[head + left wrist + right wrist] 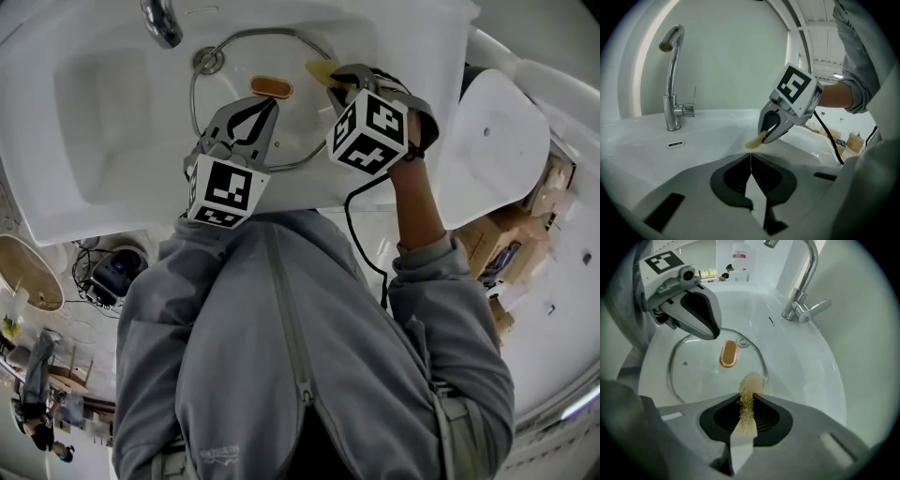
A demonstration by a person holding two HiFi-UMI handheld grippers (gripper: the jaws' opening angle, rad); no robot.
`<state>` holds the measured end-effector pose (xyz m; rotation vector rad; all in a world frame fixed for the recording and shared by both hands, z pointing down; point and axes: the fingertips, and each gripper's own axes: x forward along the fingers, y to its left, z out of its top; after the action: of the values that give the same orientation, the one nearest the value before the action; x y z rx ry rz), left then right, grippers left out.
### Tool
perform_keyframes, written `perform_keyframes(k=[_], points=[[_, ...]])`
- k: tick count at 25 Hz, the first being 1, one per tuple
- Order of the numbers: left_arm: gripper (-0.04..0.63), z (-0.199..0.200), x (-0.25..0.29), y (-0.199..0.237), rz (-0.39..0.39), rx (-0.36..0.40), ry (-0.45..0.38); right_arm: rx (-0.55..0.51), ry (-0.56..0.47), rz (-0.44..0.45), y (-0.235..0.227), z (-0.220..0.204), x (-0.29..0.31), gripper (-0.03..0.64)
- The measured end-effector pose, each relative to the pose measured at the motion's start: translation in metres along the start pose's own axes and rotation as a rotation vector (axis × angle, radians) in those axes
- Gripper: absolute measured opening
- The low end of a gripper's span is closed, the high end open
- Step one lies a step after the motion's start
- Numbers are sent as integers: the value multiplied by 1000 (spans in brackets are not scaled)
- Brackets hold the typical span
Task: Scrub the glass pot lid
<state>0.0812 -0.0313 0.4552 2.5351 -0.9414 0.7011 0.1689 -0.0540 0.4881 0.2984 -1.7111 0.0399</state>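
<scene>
My right gripper has its jaws clamped on a pale, fibrous scrub pad, which sticks out past the tips and points steeply down into the white sink. The glass pot lid lies flat in the basin just ahead of and below these jaws. The pad's free end sits at the lid's rim on the side nearest them, though I cannot quite tell if it is pressing on the glass or hanging just above it. The lid's copper-coloured handle is further out from the pad, its long axis running away from my right jaws towards the faucet.

My left gripper has its jaws together with nothing between them. It hovers above the lid's other half, tips near the handle.

As I judge it, the right gripper does the scrubbing, sweeping from this rim inward across the glass, and the left is placed to steady the lid.
</scene>
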Motion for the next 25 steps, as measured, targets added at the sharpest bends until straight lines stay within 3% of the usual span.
perform_keyframes(k=[9, 16, 25], points=[[6, -4, 15, -9, -18, -8, 15, -174, 66, -79, -27, 5, 76, 55], [8, 1, 15, -14, -8, -2, 22, -184, 101, 27, -15, -1, 78, 55], [6, -3, 4, -22, -13, 15, 14, -205, 114, 152, 50, -14, 42, 55]])
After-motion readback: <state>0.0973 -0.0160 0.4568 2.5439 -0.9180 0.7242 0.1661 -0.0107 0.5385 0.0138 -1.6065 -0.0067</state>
